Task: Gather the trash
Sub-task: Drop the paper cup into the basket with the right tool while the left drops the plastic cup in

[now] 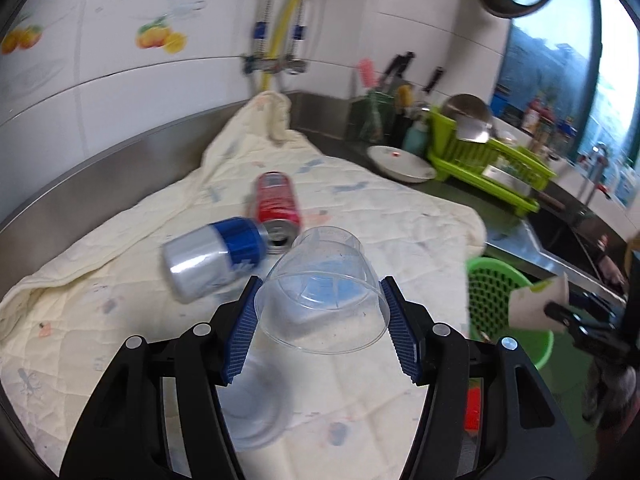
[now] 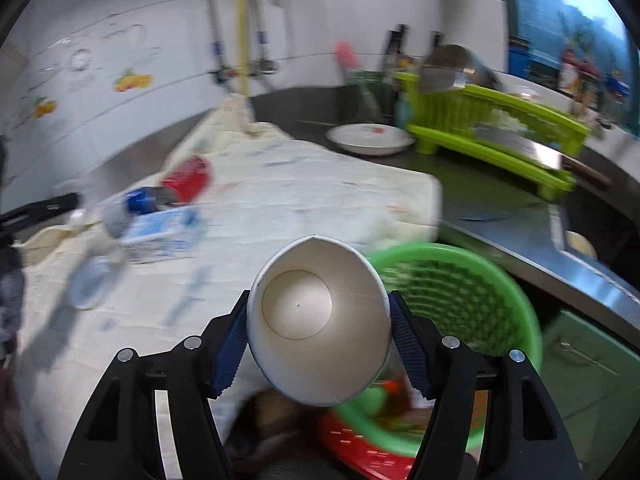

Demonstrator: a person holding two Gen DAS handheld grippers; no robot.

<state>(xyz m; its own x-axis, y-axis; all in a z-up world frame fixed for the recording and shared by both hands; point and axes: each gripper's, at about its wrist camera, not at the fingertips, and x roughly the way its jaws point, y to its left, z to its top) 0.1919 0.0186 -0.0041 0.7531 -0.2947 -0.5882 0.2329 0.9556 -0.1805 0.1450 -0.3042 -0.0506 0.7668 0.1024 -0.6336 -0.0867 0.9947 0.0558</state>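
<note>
My left gripper is shut on a clear plastic cup, held above the cream cloth. Beyond it lie a silver-and-blue can and a red can on their sides. My right gripper is shut on a white paper cup, mouth toward the camera, beside the green basket. In the right wrist view the red can, the blue can and a blue-and-white carton lie on the cloth. The right gripper with the paper cup shows over the basket in the left wrist view.
A green dish rack and a white plate stand at the back on the steel counter. A sink lies to the right. A red basket sits under the green one. A tiled wall with pipes runs behind.
</note>
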